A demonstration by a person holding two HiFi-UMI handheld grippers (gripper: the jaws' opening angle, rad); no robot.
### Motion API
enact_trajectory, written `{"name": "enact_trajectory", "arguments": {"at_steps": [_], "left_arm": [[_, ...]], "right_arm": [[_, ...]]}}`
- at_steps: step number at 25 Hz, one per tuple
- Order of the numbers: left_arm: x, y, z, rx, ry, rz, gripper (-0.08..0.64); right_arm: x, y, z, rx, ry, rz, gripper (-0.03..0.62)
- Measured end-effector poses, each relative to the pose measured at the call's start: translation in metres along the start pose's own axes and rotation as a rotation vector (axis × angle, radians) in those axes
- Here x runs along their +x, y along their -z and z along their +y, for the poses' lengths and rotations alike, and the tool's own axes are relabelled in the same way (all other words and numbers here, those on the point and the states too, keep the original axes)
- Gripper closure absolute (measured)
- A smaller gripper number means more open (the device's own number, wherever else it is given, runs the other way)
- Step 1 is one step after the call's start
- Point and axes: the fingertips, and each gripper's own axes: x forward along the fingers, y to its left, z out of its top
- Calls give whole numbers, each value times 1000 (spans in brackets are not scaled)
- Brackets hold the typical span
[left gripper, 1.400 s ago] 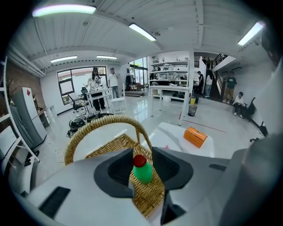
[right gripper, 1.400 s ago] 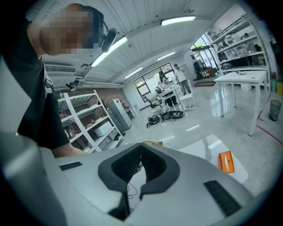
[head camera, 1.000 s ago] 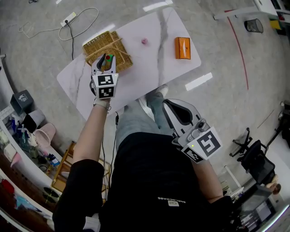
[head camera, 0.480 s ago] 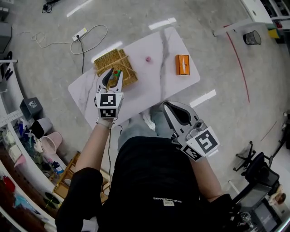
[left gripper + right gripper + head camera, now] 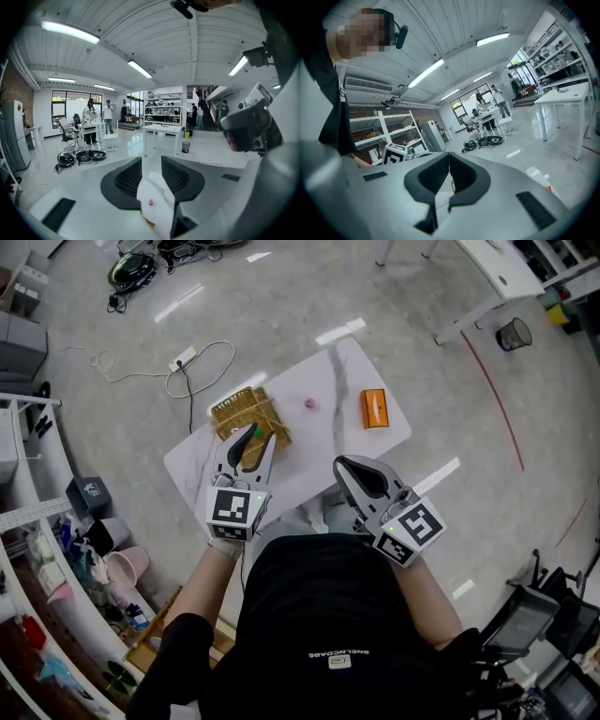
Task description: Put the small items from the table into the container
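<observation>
One small pink item (image 5: 308, 403) is lying midway on the counter (image 5: 314, 451) between one wicker basket (image 5: 232, 409) and one orange box (image 5: 374, 409); left hand-held gripper (image 5: 251, 439) is hovering released, empty; right hand-held gripper (image 5: 349, 468) is hanging clenched.

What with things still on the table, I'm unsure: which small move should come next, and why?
Probably lower the left hand-held gripper toward the pink item. Its jaws stand apart and empty, high above the table. The item lies outside the basket, and the left gripper view shows it in line with the jaws.
</observation>
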Motion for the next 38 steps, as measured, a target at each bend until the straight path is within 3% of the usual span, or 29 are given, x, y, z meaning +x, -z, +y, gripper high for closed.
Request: {"name": "enact_trajectory", "arguments": {"at_steps": [17,24,35,38], "left_arm": [[-34,-69,-91,-42,113,-72,442],[-37,-74,-78,-89,112,-90,443],[-39,-80,-64,-86,98,-113,445],[-37,-84,-64,-127,109,-137,445]], "right_arm": [[-34,-30,1,-2,-84,-27,581],[-18,-48,-1,-44,-116,-42,581],[-7,-50,0,-47,-119,-40,581],[-7,-51,-2,-46,-114,-41,581]]}}
